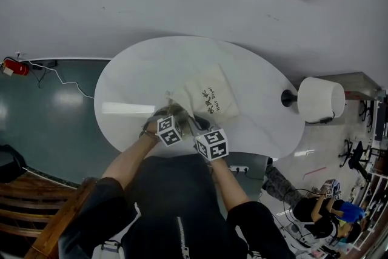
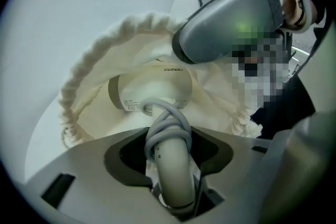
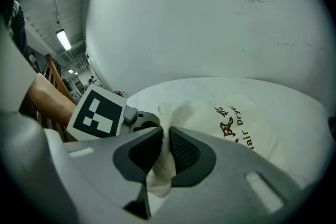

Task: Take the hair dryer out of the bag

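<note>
A cream drawstring bag (image 1: 209, 97) with dark print lies on the white oval table (image 1: 139, 70), its mouth toward me. In the left gripper view the bag (image 2: 100, 65) gapes open and the pale hair dryer (image 2: 152, 89) sits inside, with its grey cord (image 2: 168, 123) wound round the handle (image 2: 176, 170). My left gripper (image 2: 176, 178) reaches into the mouth and is shut on that handle. My right gripper (image 3: 167, 149) is shut on a fold of the bag's rim (image 3: 161, 170) and holds it up beside the left gripper's marker cube (image 3: 97, 113). Both grippers (image 1: 173, 112) (image 1: 198, 124) meet at the table's near edge.
A lamp with a white shade (image 1: 320, 99) stands at the table's right end. A wooden chair (image 1: 36, 203) is at my lower left. A red extinguisher (image 1: 15, 67) and a cable lie on the floor to the left. A seated person (image 1: 327, 209) is at the lower right.
</note>
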`<state>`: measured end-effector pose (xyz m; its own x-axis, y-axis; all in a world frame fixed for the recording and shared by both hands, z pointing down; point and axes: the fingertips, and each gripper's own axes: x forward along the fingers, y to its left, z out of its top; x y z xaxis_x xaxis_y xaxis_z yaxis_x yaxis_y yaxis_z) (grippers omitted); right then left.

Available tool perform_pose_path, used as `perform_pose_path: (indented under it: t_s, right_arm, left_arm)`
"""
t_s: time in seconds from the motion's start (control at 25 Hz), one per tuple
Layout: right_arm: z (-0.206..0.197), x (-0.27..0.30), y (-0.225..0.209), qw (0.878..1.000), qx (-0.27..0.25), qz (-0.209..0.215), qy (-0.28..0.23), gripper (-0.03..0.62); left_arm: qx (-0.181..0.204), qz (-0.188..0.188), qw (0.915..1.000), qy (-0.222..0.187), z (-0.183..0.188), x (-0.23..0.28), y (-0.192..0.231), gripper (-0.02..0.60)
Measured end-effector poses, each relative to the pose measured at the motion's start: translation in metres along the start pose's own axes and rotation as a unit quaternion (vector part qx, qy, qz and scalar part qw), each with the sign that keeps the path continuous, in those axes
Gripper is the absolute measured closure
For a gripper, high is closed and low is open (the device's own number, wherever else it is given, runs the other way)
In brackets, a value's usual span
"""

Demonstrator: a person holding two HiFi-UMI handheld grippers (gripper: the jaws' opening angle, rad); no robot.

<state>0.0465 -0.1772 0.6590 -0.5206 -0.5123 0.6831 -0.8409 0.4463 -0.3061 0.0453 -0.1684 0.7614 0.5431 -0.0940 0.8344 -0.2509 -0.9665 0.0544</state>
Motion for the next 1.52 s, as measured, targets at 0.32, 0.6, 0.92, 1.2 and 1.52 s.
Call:
perform_pose_path:
  t_s: [0.32, 0.6, 0.92, 1.2, 1.52]
  right_arm:
    - [0.000, 0.002, 0.001, 1.000, 0.000, -0.001, 0.001, 0.557]
    - [0.003, 0.005, 0.003, 1.000, -0.003, -0.001, -0.001, 0.556]
    - [0.005, 0.009, 0.003, 1.000, -0.011, -0.007, 0.003, 0.557]
    - [0.003, 0.012, 0.005, 1.000, -0.011, -0.012, 0.010, 0.556]
    - [-0.001, 0.016, 0.003, 1.000, -0.011, -0.016, 0.013, 0.557]
  left_arm:
    - [-0.016, -0.006, 0.9998, -0.005, -0.002, -0.011, -0.002, 0.360]
    - [-0.034, 0.004, 0.9993, -0.014, -0.011, -0.026, -0.003, 0.359]
    - [-0.051, 0.011, 0.9985, -0.015, -0.024, -0.043, -0.002, 0.359]
    - [-0.043, 0.016, 0.9989, -0.007, -0.040, -0.056, -0.007, 0.359]
    - [-0.052, 0.026, 0.9983, -0.005, -0.057, -0.068, -0.014, 0.359]
